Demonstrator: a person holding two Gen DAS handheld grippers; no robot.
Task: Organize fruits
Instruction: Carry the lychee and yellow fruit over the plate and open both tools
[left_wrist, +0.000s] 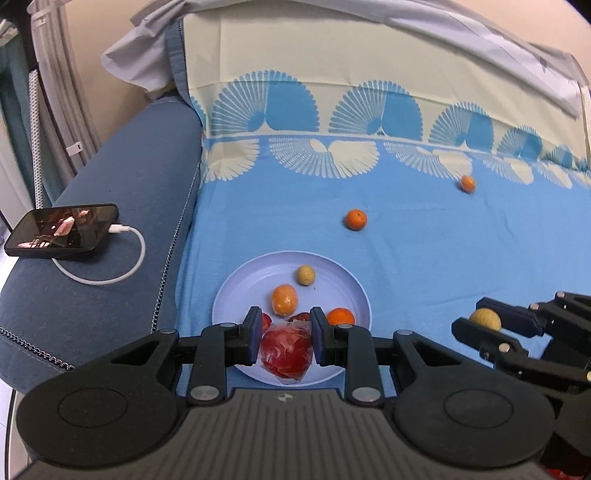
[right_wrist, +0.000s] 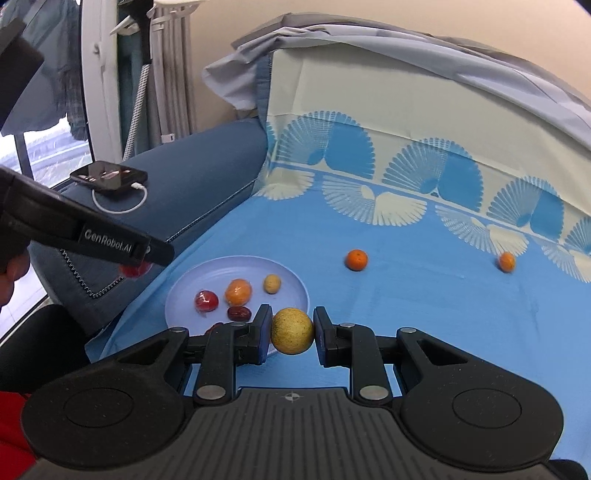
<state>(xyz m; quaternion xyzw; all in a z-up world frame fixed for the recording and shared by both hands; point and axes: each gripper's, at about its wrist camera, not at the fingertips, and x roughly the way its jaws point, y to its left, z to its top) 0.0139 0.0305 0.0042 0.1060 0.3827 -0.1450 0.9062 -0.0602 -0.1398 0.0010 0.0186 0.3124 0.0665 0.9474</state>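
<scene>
Fruit risk: my left hand-held gripper (left_wrist: 284, 341) pinching wrapped red fruit (left_wrist: 286, 350), right hand-held gripper (right_wrist: 291, 334) pinching yellow ball (right_wrist: 291, 331); either may roll off plate (left_wrist: 354, 284) at 12 o'clock if dropped.

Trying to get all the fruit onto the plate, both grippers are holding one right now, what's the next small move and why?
Probably lower the left gripper and release the wrapped red fruit onto the plate, since it already hangs over the near rim. The right gripper, shut on the yellow fruit, sits just off the plate's edge and could follow.
</scene>
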